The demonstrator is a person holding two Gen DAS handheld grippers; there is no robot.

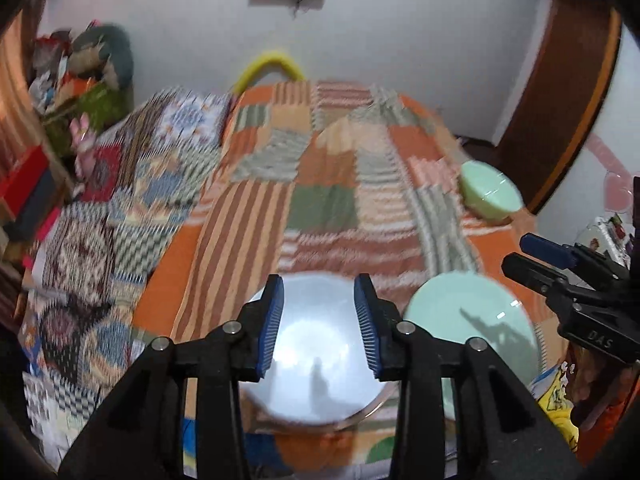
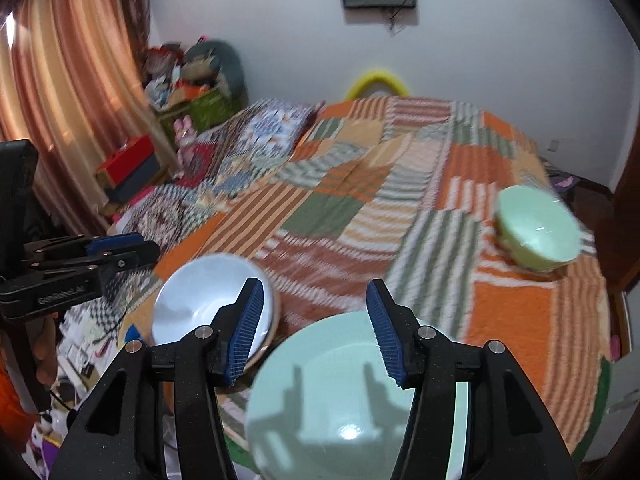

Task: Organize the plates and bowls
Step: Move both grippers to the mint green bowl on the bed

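On the patchwork-quilted bed (image 2: 360, 208), the pale blue bowl (image 2: 208, 300) and mint-green plate (image 2: 340, 400) are laid side by side beneath released left gripper (image 1: 319, 328) and right gripper (image 2: 316, 332), while the far green bowl (image 2: 536, 228) is left ungathered.

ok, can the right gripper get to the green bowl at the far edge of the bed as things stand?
Probably yes. The right gripper is open and empty above the green plate, and only bare quilt lies between it and the green bowl. It sits well ahead to the right, so it needs a long reach.
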